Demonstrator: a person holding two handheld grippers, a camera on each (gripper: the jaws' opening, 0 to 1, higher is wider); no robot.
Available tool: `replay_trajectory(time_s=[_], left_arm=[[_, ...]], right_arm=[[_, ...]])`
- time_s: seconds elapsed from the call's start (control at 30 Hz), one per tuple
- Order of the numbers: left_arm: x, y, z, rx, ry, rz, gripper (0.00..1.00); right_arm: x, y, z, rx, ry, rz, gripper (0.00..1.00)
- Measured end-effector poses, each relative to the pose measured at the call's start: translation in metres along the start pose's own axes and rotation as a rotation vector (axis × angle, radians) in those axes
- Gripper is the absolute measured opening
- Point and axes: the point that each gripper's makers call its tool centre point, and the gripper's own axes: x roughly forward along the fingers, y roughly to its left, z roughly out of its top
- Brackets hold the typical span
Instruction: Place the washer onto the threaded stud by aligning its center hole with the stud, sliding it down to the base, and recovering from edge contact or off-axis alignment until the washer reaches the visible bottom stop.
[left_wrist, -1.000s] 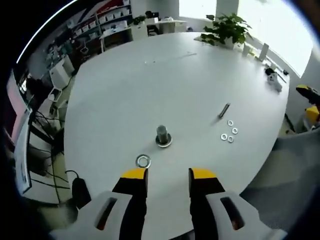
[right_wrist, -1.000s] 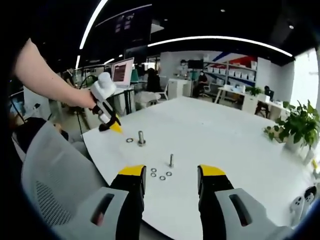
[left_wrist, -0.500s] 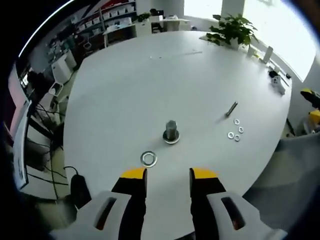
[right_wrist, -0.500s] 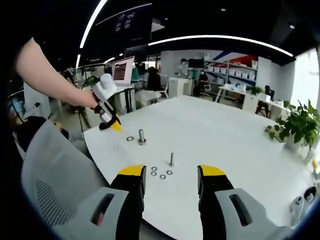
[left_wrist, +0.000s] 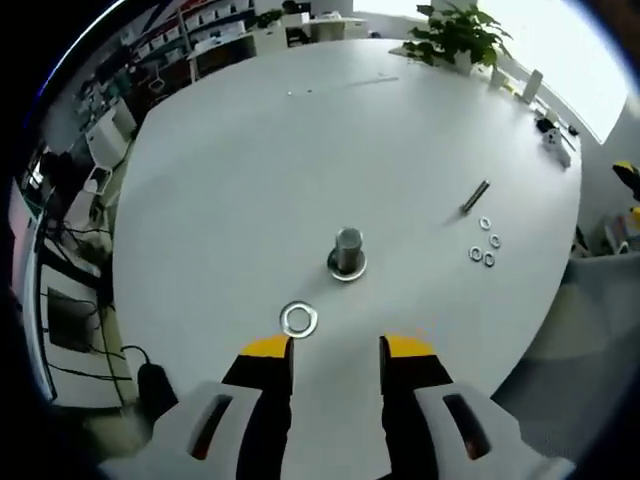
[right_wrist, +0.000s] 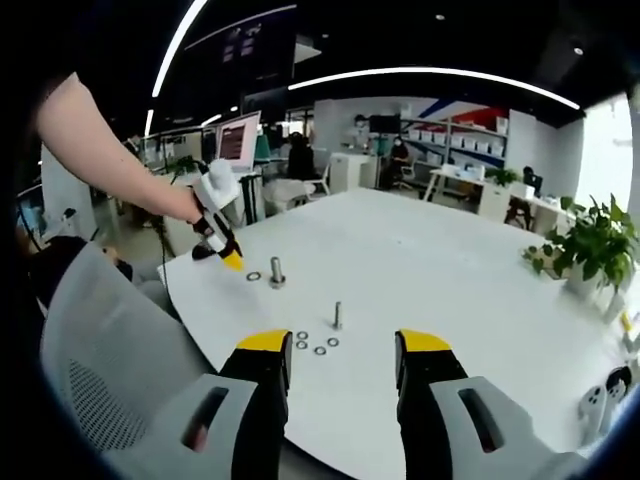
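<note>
A flat silver washer (left_wrist: 298, 320) lies on the white counter (left_wrist: 260, 170), just ahead of the left hand-held gripper (left_wrist: 334, 350), whose jaws stand apart and empty. The threaded stud (left_wrist: 347, 251) stands upright beyond it (three small washers (left_wrist: 485, 245) and a loose bolt (left_wrist: 474, 196) lie well aside). The right hand-held gripper (right_wrist: 334, 352) is likewise agape, holding nothing.

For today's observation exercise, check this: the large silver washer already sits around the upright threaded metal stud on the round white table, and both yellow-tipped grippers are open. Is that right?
Not quite. The large silver washer lies flat on the round white table, beside the upright threaded metal stud, not around it; the left gripper view shows this. The left gripper and the right gripper are indeed open.
</note>
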Motion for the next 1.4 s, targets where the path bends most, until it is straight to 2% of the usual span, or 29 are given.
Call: replay_trajectory(time_s=[0.2, 0.33, 0.5, 0.93, 1.13, 1.27, 1.4], left_arm=[[0.009, 0.002, -0.007, 0.012, 0.033, -0.003, 0.33], [0.017, 0.003, -0.014, -0.033, 0.047, -0.017, 0.33], [0.029, 0.015, -0.019, -0.037, 0.074, -0.016, 0.33], [0.049, 0.026, -0.019, -0.052, 0.109, -0.018, 0.33], [0.054, 0.025, -0.013, -0.030, 0.116, -0.016, 0.33], [0.053, 0.026, -0.014, 0.034, 0.141, -0.012, 0.31], [0.055, 0.029, -0.014, 0.022, 0.159, -0.012, 0.32]], right_arm=[[-0.001, -0.003, -0.001, -0.004, 0.002, -0.013, 0.43], [-0.002, -0.007, 0.000, 0.009, -0.003, -0.031, 0.43], [-0.002, -0.009, -0.003, 0.005, 0.011, -0.037, 0.43], [-0.002, -0.013, -0.007, 0.012, 0.024, -0.058, 0.43], [-0.002, -0.015, -0.006, 0.019, 0.021, -0.065, 0.43], [-0.002, -0.015, -0.006, 0.018, 0.019, -0.064, 0.43], [-0.002, -0.015, -0.006, 0.019, 0.023, -0.061, 0.43]])
